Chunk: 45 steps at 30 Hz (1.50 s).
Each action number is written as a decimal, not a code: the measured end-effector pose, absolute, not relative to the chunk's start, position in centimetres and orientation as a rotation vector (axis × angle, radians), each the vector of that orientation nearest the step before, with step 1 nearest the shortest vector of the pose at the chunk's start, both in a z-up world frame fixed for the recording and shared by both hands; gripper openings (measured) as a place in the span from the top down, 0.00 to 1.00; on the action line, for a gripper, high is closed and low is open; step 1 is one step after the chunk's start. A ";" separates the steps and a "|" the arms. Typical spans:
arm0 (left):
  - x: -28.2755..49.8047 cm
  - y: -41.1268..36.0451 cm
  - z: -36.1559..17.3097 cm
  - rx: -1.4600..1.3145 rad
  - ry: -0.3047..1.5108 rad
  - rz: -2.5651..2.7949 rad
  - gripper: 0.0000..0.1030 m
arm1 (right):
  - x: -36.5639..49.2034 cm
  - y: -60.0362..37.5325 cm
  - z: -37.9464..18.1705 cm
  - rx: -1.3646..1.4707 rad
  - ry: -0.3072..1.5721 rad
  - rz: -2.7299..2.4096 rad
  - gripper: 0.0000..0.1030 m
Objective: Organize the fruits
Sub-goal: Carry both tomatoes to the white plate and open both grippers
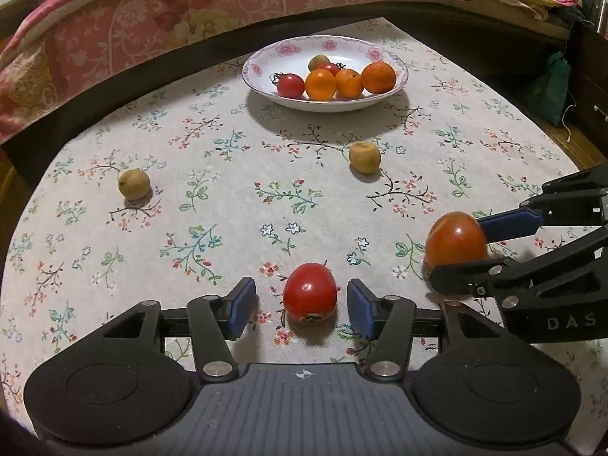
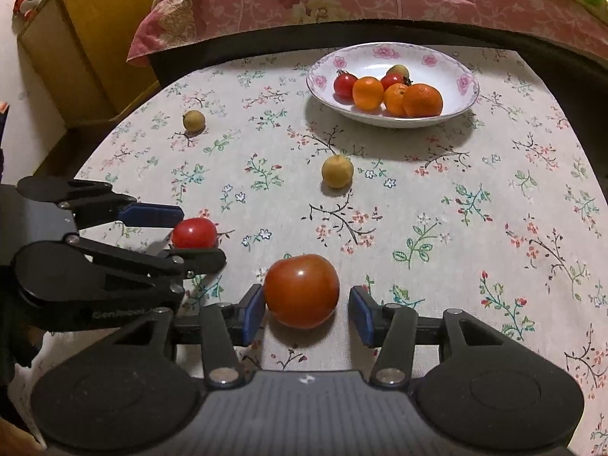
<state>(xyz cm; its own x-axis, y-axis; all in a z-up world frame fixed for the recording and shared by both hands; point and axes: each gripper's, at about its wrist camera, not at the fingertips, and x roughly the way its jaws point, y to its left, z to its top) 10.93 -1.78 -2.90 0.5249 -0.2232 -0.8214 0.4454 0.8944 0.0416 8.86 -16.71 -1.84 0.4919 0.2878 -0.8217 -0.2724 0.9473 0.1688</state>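
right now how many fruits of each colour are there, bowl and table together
red: 4, two in the bowl at and, two on the table at and
orange: 3
yellow-brown: 3
total: 10

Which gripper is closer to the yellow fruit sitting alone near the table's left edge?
Left. The left gripper, straddling a red tomato, is nearer that fruit; the right gripper lies further right.
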 end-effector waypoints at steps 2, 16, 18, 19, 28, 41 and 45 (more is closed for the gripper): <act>10.9 -1.8 -2.9 0.260 0.938 -0.406 0.42 | 8.9 -16.7 -1.8 0.016 1.000 0.343 0.59; 10.9 -1.8 -2.8 0.257 0.943 -0.422 0.51 | 9.5 -16.5 -2.1 0.036 0.996 0.363 0.59; 10.9 -1.8 -2.8 0.257 0.941 -0.423 0.51 | 9.6 -16.4 -2.1 0.033 0.995 0.365 0.59; 10.9 -1.9 -2.8 0.263 0.937 -0.425 0.51 | 9.6 -16.5 -2.2 0.035 0.996 0.364 0.59; 10.8 -2.0 -2.7 0.272 0.935 -0.446 0.61 | 9.8 -16.5 -2.3 0.036 0.987 0.371 0.59; 10.9 -2.1 -2.2 0.247 0.954 -0.459 0.65 | 9.8 -16.1 -2.1 0.027 0.980 0.374 0.65; 11.2 -2.1 -1.6 0.228 0.932 -0.456 0.66 | 9.9 -16.4 -2.0 0.035 0.978 0.365 0.65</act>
